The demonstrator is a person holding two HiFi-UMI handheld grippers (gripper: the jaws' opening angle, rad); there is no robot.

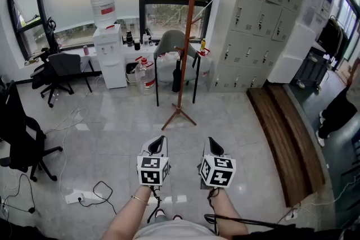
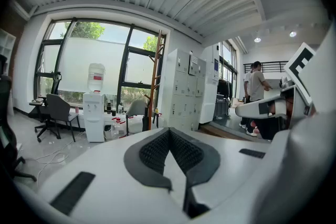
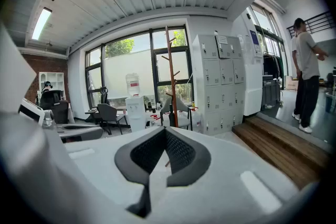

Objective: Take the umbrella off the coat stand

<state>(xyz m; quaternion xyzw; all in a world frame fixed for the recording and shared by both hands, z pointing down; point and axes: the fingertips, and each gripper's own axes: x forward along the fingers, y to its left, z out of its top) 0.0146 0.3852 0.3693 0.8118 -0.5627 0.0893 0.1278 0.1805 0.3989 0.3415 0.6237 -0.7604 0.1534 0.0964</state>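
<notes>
Tiled office floor [image 1: 112, 121] separates the clenched, empty left tool [image 1: 159, 142] and right tool [image 1: 212, 144] from the far coat stand [image 1: 186, 48]; tugging its black umbrella [image 1: 176, 76] sideways could topple it.

One coat stand [image 1: 187, 36], one dark umbrella [image 1: 176, 76] hanging on it. Behind the stand, one grey chair [image 1: 170, 42]. Round the stand's far side, water jugs [image 1: 145, 74]: three I can count, maybe more. Left of the stand, one water dispenser [image 1: 111, 59] topped by one bottle [image 1: 103, 7], then two black office chairs [image 1: 63, 67]. Right of the stand, one locker bank [image 1: 256, 14] and one wooden platform [image 1: 284, 132]. Nearer than the stand, one power strip [image 1: 76, 197], and two grippers: left gripper [image 1: 158, 142], right gripper [image 1: 212, 144].
</notes>
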